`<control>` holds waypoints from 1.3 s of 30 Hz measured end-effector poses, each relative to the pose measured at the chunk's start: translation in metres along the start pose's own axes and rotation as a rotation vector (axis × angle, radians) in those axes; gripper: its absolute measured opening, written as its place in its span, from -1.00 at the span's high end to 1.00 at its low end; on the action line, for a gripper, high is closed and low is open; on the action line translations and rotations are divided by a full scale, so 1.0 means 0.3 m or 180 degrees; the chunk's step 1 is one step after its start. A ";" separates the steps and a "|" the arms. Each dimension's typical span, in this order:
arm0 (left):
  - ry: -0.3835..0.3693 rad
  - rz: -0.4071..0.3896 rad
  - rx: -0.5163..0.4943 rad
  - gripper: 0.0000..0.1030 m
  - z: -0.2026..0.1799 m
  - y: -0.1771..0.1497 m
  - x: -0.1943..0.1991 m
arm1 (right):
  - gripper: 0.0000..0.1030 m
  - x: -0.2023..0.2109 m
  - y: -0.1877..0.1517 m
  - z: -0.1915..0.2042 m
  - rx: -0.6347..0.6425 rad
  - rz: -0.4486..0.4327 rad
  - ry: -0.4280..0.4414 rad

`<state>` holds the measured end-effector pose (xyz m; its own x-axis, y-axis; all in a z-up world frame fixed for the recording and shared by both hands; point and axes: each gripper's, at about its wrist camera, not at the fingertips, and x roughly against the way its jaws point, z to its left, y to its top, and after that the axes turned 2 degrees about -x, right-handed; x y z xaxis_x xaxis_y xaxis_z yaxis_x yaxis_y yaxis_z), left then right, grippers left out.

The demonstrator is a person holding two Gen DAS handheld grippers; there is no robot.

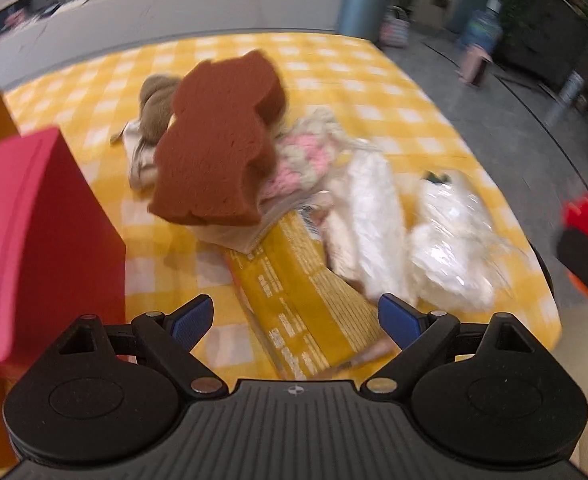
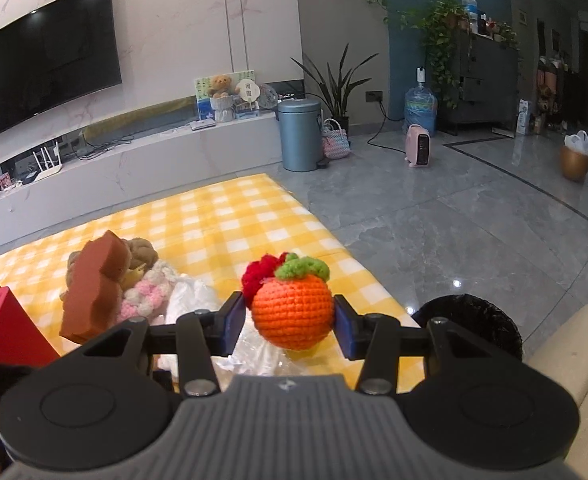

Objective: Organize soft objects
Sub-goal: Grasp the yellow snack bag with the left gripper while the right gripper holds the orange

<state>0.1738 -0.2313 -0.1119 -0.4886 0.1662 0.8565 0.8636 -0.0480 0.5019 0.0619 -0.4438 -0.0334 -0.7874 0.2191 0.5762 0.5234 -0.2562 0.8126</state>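
Showing unreadable blurred print — yellow packet (image 1: 306, 300) beside brown sponge (image 1: 217, 144).

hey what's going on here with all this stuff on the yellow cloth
Soft things are being sorted. The right gripper holds a crocheted orange fruit above the yellow checked cloth. The left gripper is open and empty, facing a pile topped by a brown sponge, beside a red box.

Grey tiled floor (image 2: 434, 240), glossy w/ light reflections. Curved TV (image 2: 41, 56) on marble wall; blue bin (image 2: 300, 136), potted plant (image 2: 336, 80) nearby.
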 end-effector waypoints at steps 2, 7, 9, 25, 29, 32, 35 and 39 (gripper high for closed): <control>0.0006 0.0008 0.0155 -1.00 0.014 0.004 -0.031 | 0.10 -0.009 -0.005 -0.012 -0.0053 0.0029 0.0059; -0.0053 0.0157 0.0358 -1.00 0.032 0.011 -0.109 | 0.10 -0.016 -0.015 -0.040 -0.0130 0.0097 0.0062; -0.0038 0.0073 0.0317 -0.92 0.025 0.001 -0.105 | 0.10 -0.016 -0.016 -0.045 -0.0148 0.0094 0.0059; -0.0276 0.0054 -0.0156 0.01 0.093 -0.042 0.114 | 0.10 -0.007 -0.016 -0.045 -0.0155 0.0084 0.0118; -0.0275 -0.0201 -0.0268 0.03 0.096 -0.028 0.212 | 0.10 -0.004 -0.014 -0.038 -0.0120 0.0082 0.0136; -0.0365 -0.0298 -0.0288 0.03 0.107 -0.005 0.265 | 0.10 0.000 -0.010 -0.026 -0.0092 0.0070 0.0156; -0.0478 -0.0347 -0.0270 0.03 0.128 0.016 0.312 | 0.10 0.008 -0.002 -0.016 -0.0086 0.0038 0.0220; -0.0470 -0.0489 -0.0276 0.03 0.162 0.034 0.385 | 0.10 0.035 0.009 0.008 -0.0079 -0.0044 0.0406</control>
<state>0.1324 -0.1646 -0.0138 -0.5846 0.3201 0.7455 0.7633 -0.0945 0.6391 0.0558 -0.4398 -0.0248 -0.8303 0.1016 0.5480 0.5054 -0.2775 0.8171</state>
